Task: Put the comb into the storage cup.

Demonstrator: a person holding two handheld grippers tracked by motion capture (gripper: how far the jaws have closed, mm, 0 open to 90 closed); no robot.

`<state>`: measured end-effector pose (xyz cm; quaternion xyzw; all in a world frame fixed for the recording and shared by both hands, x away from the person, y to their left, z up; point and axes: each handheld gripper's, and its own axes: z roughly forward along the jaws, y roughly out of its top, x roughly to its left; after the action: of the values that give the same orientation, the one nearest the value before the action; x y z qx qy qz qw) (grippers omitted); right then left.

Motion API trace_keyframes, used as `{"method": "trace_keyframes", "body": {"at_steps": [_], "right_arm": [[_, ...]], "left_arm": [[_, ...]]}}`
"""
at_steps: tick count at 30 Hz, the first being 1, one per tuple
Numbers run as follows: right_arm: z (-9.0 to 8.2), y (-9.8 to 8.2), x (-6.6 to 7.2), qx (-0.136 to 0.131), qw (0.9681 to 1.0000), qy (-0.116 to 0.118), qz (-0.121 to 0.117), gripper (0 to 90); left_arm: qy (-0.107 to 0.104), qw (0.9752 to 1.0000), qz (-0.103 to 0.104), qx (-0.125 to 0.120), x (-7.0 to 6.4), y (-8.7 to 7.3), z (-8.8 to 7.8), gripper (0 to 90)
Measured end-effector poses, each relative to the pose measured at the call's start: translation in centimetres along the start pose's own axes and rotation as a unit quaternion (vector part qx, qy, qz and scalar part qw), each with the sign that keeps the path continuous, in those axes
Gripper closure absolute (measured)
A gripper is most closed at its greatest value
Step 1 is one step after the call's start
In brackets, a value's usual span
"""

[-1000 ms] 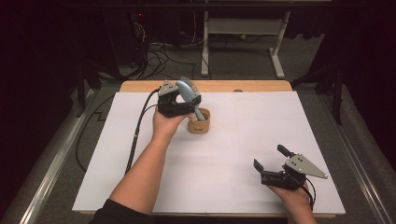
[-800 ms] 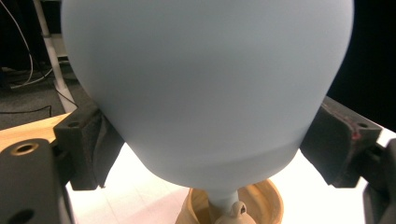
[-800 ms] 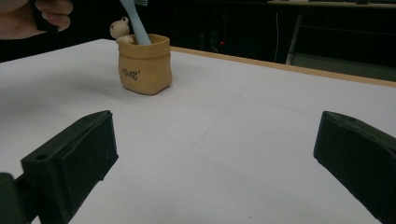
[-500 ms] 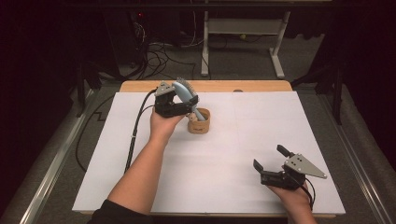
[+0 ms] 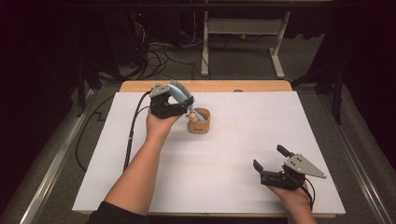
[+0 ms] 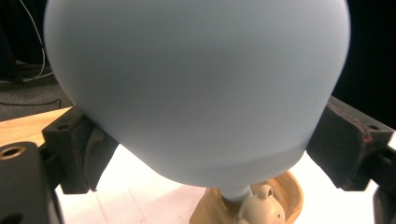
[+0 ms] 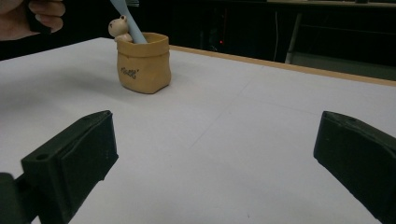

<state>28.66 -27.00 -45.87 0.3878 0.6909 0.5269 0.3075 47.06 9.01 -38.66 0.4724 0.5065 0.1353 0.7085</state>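
A tan pot (image 5: 201,125) (image 7: 142,65) (image 6: 289,196) stands on the white table cover toward the back, with a small beige figurine (image 5: 190,116) (image 7: 117,27) (image 6: 261,212) at its rim. A light blue brush (image 5: 181,92) (image 6: 196,88) has its handle down in the pot. Its rounded head lies between the jaws of my left gripper (image 5: 186,106) (image 6: 201,135). Those jaws have just been opening and stand apart beside the head. My right gripper (image 5: 268,156) (image 7: 215,154) rests low at the front right, open with nothing between its fingers.
The white cover (image 5: 219,177) spans the wooden table (image 5: 210,86), whose far edge shows bare. A cable (image 5: 132,126) trails from the left gripper off the left side. Beyond the table are a desk frame (image 5: 243,28) and floor cables.
The left gripper has shifted slightly left, away from the pot, with the brush head tilting along. The right gripper has stayed put.
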Motion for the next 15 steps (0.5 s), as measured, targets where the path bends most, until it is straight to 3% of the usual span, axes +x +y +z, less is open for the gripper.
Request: {"method": "trace_keyframes", "body": {"at_steps": [15], "right_arm": [[0.03, 0.01, 0.05, 0.003, 1.0000, -0.001, -0.002, 0.1]], "left_arm": [[-0.007, 0.9998, 0.018, 0.004, 0.27, -0.06, -0.56, 9.3]]}}
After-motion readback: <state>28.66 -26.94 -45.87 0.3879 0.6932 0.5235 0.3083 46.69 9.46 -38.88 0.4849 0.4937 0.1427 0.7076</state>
